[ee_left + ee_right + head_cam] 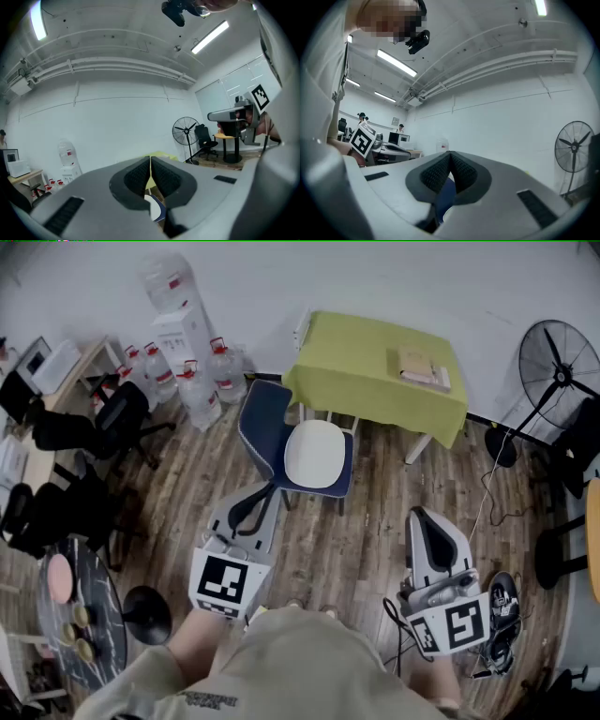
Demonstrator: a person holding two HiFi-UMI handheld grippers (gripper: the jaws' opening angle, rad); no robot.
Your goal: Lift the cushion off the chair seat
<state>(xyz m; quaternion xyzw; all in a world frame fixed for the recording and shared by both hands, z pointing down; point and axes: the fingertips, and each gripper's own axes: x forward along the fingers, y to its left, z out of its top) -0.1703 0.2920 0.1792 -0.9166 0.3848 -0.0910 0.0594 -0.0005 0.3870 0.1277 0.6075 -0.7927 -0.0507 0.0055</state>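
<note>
Evidently, nothing is done: the cushion [315,454] is found lying on the chair [262,423]; the left claw [262,495] and right claw [424,517] are held closed, empty.

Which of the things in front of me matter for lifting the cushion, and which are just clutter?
Job: round white cushion; dark blue chair under it; left gripper, right gripper, both shut, empty.
Clutter: lime-green clothed table; black standing fan; clear water bottles; black office chair.
</note>
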